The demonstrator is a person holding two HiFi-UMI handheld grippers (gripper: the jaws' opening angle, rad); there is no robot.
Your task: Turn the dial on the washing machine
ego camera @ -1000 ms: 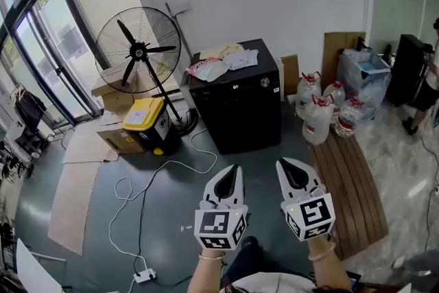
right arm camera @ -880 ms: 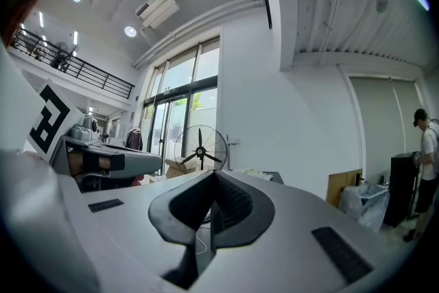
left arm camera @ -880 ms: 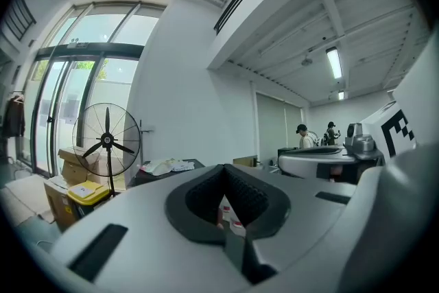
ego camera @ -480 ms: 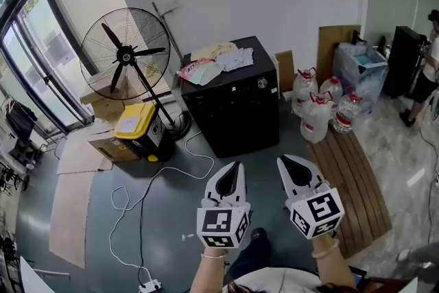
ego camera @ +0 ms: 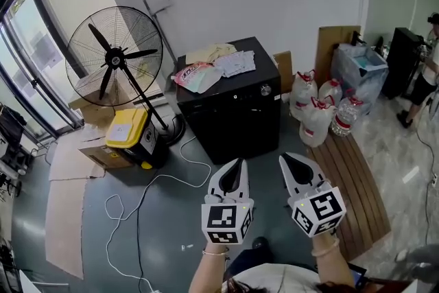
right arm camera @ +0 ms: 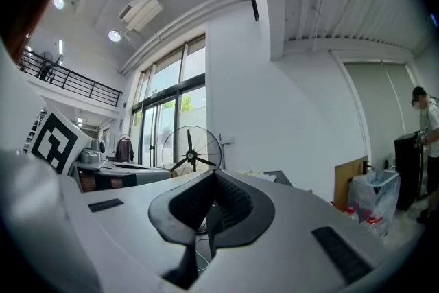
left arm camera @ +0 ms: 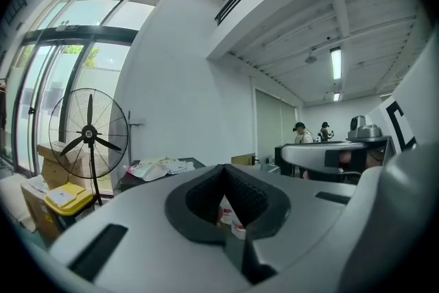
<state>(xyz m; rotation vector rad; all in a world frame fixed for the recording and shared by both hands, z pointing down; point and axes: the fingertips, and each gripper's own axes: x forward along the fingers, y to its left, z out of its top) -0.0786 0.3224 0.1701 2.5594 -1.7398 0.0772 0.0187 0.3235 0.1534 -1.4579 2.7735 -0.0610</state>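
Sitting well ahead of right tongs: dial.

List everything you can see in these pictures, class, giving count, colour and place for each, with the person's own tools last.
washing machine: one, black, by the back wall
dial: one, silver, upper right of the machine's front
cloths and papers: a pile, pale, on the machine's top
fan: one, black, left of the machine
box: one, yellow lid, on the floor below the fan
water bottles: several, clear with red, right of the machine
wooden board: one, brown, on the floor at right
cable: one, white, across the floor
left tool: one, white, shut, empty
right tool: one, white, shut, empty
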